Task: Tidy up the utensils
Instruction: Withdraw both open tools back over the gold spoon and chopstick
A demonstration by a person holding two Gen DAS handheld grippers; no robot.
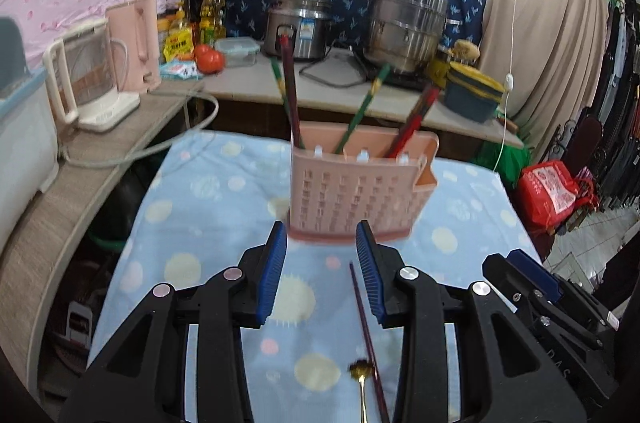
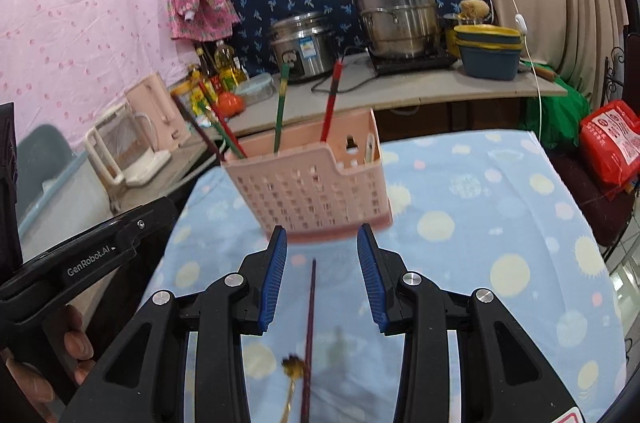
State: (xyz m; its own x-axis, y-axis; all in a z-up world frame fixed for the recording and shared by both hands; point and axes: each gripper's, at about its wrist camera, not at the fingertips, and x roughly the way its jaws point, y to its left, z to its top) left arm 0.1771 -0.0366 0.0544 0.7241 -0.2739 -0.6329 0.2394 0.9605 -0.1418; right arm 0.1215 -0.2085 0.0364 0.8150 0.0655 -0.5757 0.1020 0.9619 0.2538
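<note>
A light-blue cloth (image 1: 208,191) printed with pale yellow, white and pink dots covers the work surface from edge to edge. Standing upright on it, toward the far side, is a pink perforated utensil basket (image 1: 356,191). Nearer the cameras, a dark maroon chopstick (image 2: 310,327) lies flat on the cloth, running lengthwise toward the basket. Just beside its near end lies a gold-coloured utensil (image 2: 294,379) with a flower-shaped head; contact between the two cannot be determined.
</note>
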